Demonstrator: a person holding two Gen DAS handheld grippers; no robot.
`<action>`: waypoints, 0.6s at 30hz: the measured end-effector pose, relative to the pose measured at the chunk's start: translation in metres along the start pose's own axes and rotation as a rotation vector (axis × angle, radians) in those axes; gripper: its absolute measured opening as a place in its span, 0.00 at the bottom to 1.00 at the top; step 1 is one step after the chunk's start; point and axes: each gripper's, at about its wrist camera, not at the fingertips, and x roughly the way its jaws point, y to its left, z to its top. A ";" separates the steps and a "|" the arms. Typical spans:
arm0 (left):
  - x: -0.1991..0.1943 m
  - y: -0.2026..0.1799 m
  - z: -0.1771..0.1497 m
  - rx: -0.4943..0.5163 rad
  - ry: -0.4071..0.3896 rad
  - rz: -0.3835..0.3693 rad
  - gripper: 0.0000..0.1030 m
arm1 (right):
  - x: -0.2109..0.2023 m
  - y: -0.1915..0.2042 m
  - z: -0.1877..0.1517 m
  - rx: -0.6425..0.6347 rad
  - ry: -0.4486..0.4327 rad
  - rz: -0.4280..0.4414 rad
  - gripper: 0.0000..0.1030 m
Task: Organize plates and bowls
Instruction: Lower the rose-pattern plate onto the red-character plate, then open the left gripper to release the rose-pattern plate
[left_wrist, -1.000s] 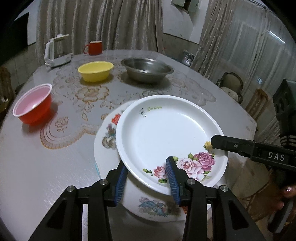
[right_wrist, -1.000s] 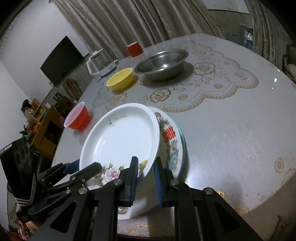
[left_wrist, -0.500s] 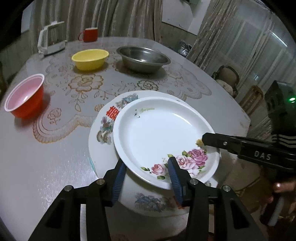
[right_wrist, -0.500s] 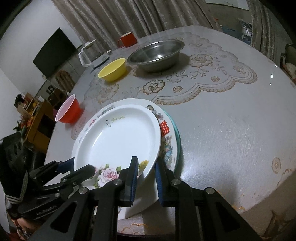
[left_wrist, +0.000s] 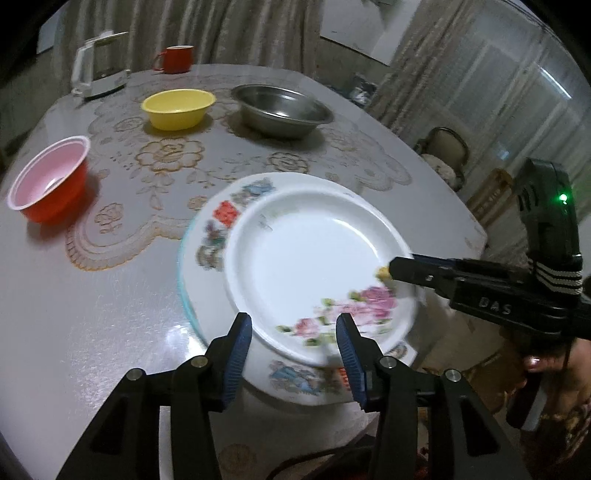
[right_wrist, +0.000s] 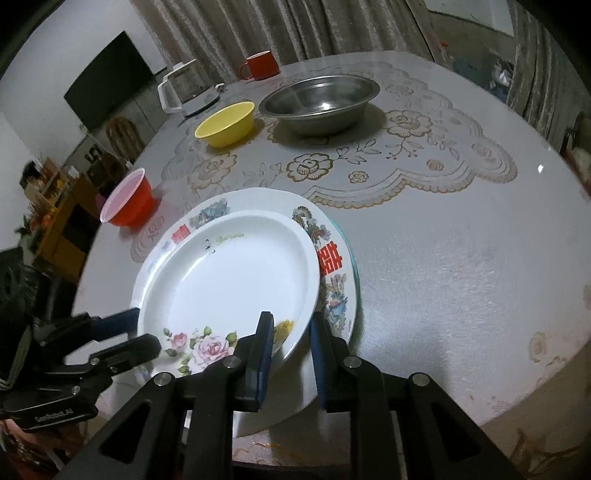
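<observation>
Pinching the rose plate (right_wrist: 229, 291) rim in my right gripper (right_wrist: 291, 354), left gripper (left_wrist: 293, 350) parted (plate edge between), over the patterned plate (left_wrist: 218, 229).

- Motion blur smears the pink rose print on the white rose-patterned plate (left_wrist: 317, 266) just ahead of the left gripper's (left_wrist: 294, 332) jaws; that plate's near rim is smeared too.
- The larger white plate with colourful printed border (left_wrist: 210, 240) lies mostly hidden beneath the rose plate; only its border shows.
- Whether the left gripper's blue-padded fingers (left_wrist: 238, 347) touch the rose plate's rim cannot be told.
- In the right wrist view, the right gripper's (right_wrist: 291, 350) left finger covers part of a yellow flower print, and the small green lettering beyond the jaws is too small to read.
</observation>
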 end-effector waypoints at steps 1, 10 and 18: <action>-0.001 -0.002 0.000 0.010 -0.008 0.006 0.46 | -0.001 0.002 -0.001 -0.011 0.001 -0.014 0.20; -0.002 -0.005 0.001 0.047 -0.040 0.027 0.47 | -0.001 0.009 -0.007 -0.051 -0.015 -0.045 0.22; -0.004 0.008 0.000 -0.015 -0.074 0.055 0.53 | -0.004 0.013 -0.014 -0.076 0.008 -0.019 0.22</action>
